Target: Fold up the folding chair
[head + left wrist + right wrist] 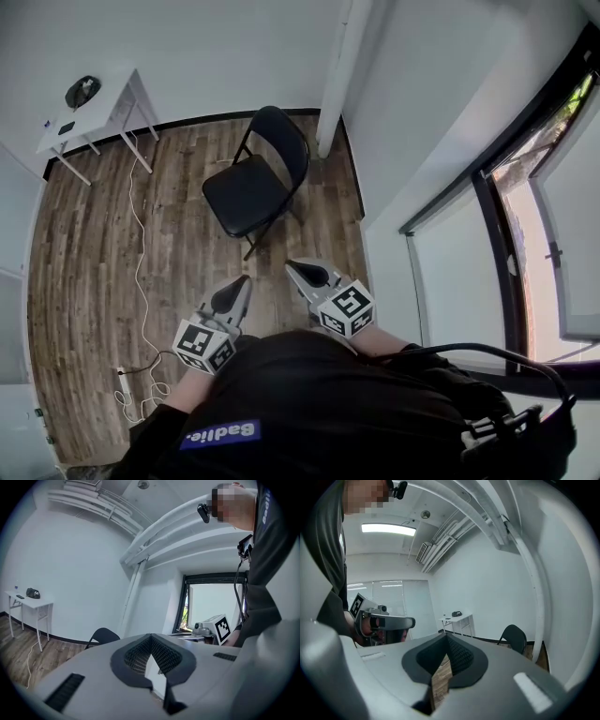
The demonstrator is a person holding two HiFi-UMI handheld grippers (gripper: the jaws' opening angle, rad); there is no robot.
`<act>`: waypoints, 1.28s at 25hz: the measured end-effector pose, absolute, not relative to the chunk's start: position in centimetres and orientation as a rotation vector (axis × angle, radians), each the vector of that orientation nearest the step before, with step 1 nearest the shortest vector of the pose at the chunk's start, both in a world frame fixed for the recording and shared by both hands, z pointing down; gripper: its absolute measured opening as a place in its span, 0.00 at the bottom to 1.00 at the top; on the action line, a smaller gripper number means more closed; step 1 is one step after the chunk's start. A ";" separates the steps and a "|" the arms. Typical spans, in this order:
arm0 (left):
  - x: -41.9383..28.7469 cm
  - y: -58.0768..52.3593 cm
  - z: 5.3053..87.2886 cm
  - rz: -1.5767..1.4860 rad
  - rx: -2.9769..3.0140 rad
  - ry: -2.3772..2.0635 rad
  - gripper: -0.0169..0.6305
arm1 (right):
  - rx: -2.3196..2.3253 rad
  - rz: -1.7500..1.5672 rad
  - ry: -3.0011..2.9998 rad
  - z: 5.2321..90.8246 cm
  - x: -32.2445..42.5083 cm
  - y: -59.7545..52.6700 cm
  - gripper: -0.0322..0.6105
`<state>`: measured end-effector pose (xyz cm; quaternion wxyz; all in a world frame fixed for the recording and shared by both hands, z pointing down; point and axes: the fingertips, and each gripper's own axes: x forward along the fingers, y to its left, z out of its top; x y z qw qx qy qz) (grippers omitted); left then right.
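Observation:
A black folding chair (253, 183) stands unfolded on the wood floor, its seat facing me and its back toward the far wall. It also shows small in the left gripper view, chair (104, 636), and in the right gripper view, chair (513, 637). My left gripper (242, 284) is shut and empty, held close to my body, well short of the chair. My right gripper (292, 269) is shut too, with nothing in it, a little nearer the chair's front legs. Each gripper appears in the other's view: right gripper (211, 628), left gripper (384, 620).
A white table (94, 112) with small dark things on it stands at the back left. A white cable (141, 262) runs along the floor to a power strip. A white column (339, 75) rises right of the chair, and a window wall (487, 187) closes the right side.

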<state>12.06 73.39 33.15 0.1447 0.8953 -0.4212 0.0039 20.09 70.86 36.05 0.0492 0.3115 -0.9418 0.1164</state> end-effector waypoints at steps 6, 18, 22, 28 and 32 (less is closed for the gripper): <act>11.8 72.1 33.6 0.002 2.557 -1.240 0.03 | 0.932 0.363 -2.864 36.5 20.3 69.2 0.05; 6.0 61.5 34.3 -0.021 2.570 -1.148 0.03 | 1.007 0.373 -2.797 37.4 14.5 59.2 0.05; 2.5 57.0 34.4 -0.028 2.579 -1.103 0.03 | 1.044 0.392 -2.761 38.0 11.2 55.0 0.05; -2.8 51.1 35.1 -0.020 2.586 -1.031 0.03 | 1.129 0.413 -2.711 38.6 6.9 49.2 0.05; -5.2 47.9 35.9 -0.015 2.579 -1.001 0.03 | 1.155 0.422 -2.694 38.8 4.9 46.2 0.05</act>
